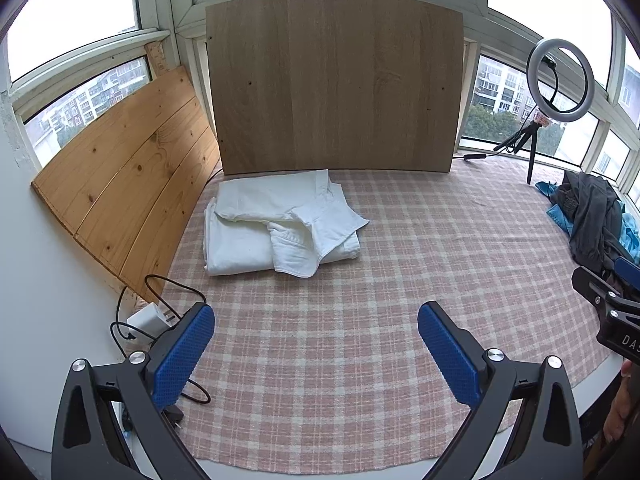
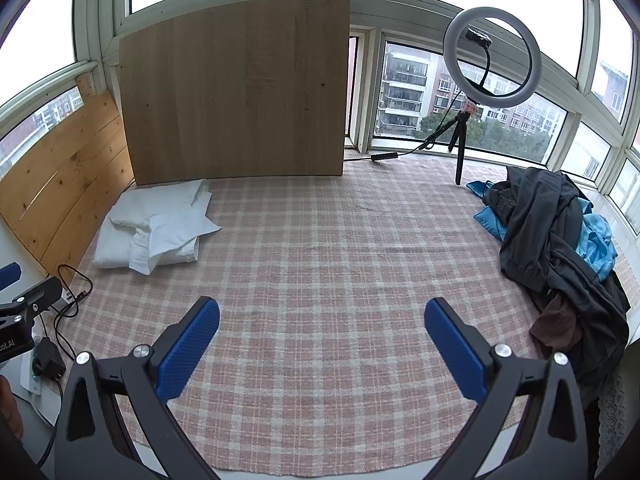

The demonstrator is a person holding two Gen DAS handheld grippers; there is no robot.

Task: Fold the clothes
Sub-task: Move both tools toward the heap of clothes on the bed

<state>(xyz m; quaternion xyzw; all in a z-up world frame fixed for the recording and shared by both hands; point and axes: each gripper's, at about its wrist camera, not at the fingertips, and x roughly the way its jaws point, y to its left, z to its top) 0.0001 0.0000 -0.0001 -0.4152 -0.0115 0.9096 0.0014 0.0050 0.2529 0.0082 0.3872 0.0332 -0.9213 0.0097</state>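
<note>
Left tongs: spread wide, empty, above the plaid cloth. Right tongs: spread wide, empty. Folded white garment: ahead-left of both tongs, beside the wooden board. Dark clothes pile: right of right tongs, unfolded.

Your dark clothes pile runs off the right edge of the left wrist view, and the right gripper covers its lower part there. You cannot tell how many garments it holds; the blue cloth shows only in patches. The white charger sits partly behind your left pad. The checked cloth hides the worktop beneath.
</note>
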